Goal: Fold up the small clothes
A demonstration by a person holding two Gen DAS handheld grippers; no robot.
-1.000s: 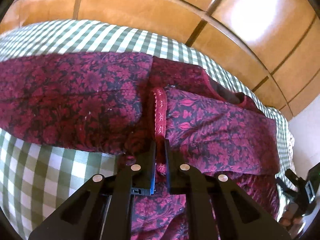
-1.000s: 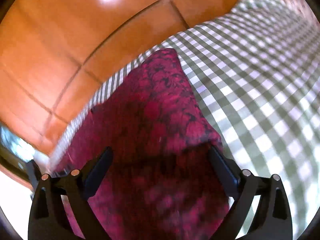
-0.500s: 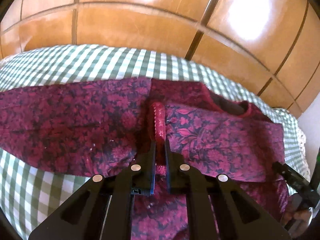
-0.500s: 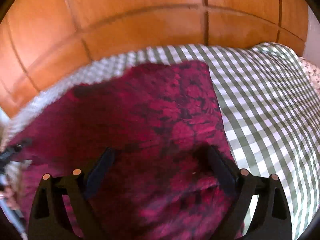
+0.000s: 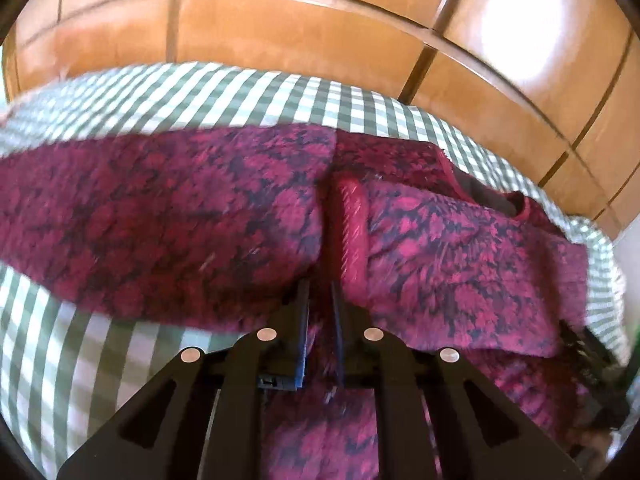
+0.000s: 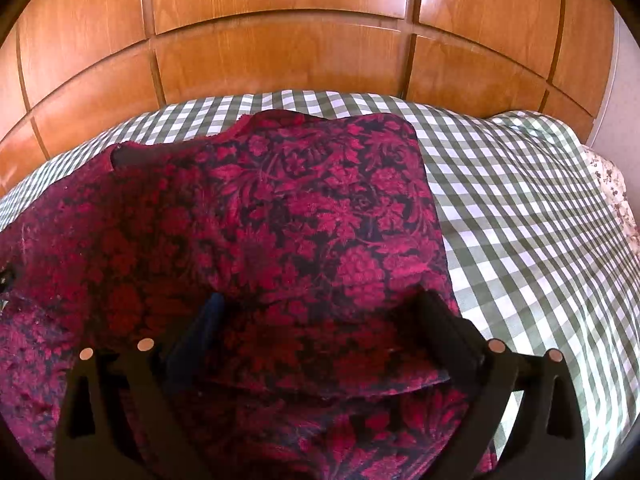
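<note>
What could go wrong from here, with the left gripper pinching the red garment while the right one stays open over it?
1. The left gripper is shut on only a thin bunch of the red floral garment beside its ribbed cuff; a firm pull might slip it free.
2. The right gripper is open and pins nothing, so the folded layer may drag along.
3. The checked cloth underneath could wrinkle if the garment is dragged.
</note>
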